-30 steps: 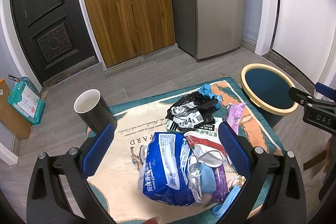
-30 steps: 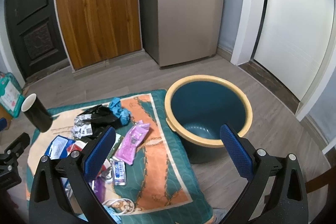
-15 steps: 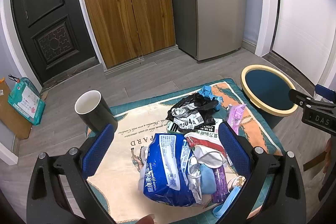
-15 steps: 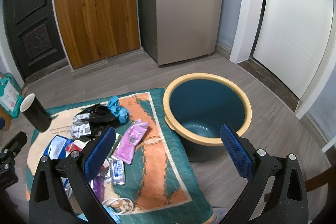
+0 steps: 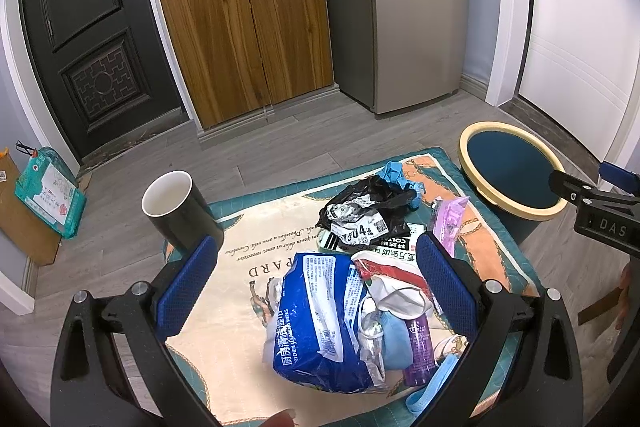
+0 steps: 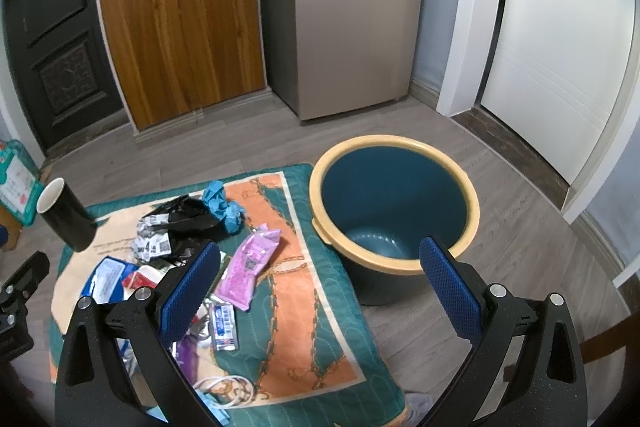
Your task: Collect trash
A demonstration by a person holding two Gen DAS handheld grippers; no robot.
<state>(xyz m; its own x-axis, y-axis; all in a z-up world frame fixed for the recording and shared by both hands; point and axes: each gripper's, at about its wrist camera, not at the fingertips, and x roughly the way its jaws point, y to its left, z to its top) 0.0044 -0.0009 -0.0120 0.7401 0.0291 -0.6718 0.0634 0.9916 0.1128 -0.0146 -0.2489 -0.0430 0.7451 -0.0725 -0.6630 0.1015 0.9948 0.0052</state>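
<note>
L tongs wide open, nothing held, hovering over the trash pile on the mat. Directly btwn the blue pads: blue wipes pack, crumpled, w/ a white mask and purple tube just R of it, nearer the R pad. Ahead of the tongs: black plastic bag w/ printed labels, blue glove touching its far side, pink pouch ahead-R. Black cup, white inside, stands upright just ahead of the L pad at the mat's edge. Teal bin w/ yellow rim well ahead-R, on the floor beside the mat.

R tongs also wide open, empty. Bin sits ahead, btwn the pads but closer to the R one; inside looks bare. Pink pouch just ahead of the L pad, small white sachet beside that pad. Bag and glove further ahead-L; cup far L.
</note>
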